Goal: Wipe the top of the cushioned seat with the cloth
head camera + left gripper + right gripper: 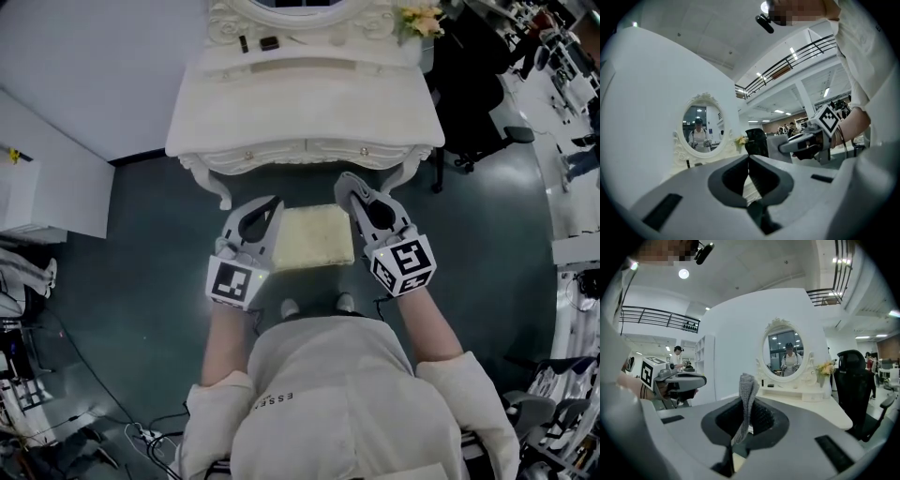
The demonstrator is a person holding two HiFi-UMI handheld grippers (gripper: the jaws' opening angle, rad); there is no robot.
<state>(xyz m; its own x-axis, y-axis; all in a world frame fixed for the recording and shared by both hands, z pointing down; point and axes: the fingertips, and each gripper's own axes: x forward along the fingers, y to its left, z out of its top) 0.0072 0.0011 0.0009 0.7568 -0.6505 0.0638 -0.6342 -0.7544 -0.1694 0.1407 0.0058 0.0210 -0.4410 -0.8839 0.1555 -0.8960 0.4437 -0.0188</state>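
Note:
The cushioned seat point(314, 236) is a cream square pad in front of my feet, low in the head view's middle. My left gripper point(274, 204) hovers at the seat's left edge, jaws closed with nothing between them point(749, 161). My right gripper point(349, 187) is above the seat's far right corner. It is shut on a grey knitted cloth point(748, 387), which stands up in a folded strip from between the jaws point(745, 420). The cloth cannot be made out in the head view. Each gripper shows in the other's view, held in the air at about the same height.
A white dressing table point(300, 103) with an oval mirror point(783, 352) stands just beyond the seat. Yellow flowers point(419, 19) sit on its right corner. A black office chair point(478, 94) is to the right, a white cabinet point(37, 187) to the left. Cables point(141, 436) lie behind me.

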